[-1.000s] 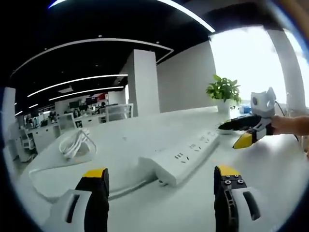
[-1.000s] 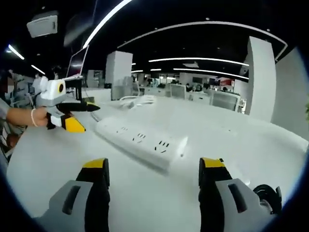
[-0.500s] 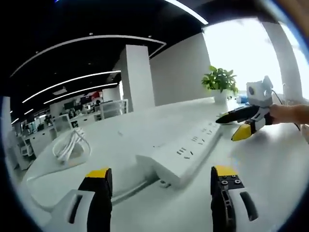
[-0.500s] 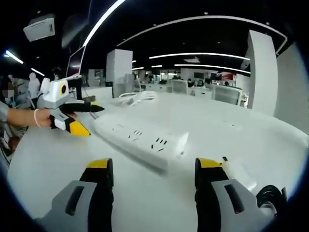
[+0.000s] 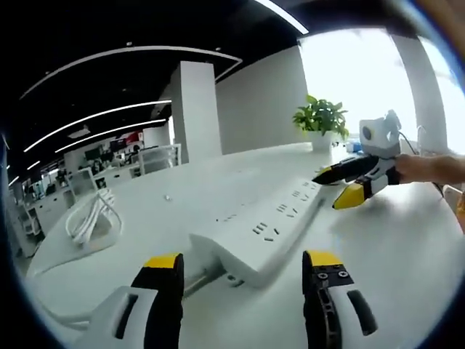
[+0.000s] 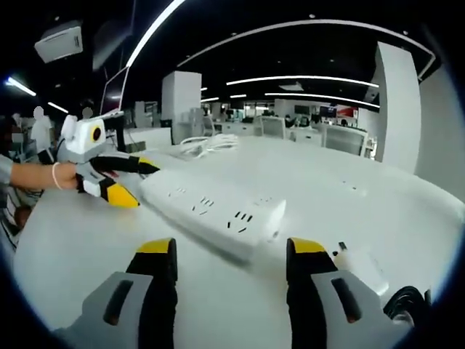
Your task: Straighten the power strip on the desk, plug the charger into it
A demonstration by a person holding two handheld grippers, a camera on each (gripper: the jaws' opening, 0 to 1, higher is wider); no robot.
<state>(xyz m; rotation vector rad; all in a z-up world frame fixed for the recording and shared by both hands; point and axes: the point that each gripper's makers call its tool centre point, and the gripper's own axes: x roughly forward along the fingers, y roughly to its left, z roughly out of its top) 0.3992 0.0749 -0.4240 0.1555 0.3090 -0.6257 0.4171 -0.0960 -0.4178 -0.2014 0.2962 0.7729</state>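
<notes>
While your left gripper (image 5: 243,265) and right gripper (image 6: 225,251) gape wide at opposite ends, the power strip (image 5: 261,229) lies lengthwise between them on the white desk (image 6: 65,247).

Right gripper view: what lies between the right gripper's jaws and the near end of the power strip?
Bare white desk lies between the right gripper and the power strip; a small white charger sits off to the side.

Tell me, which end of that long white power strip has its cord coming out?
The end nearest the left gripper: the power strip's cord leaves it there, low between the jaws, in the left gripper view. The far end, by the right gripper, shows none.
</notes>
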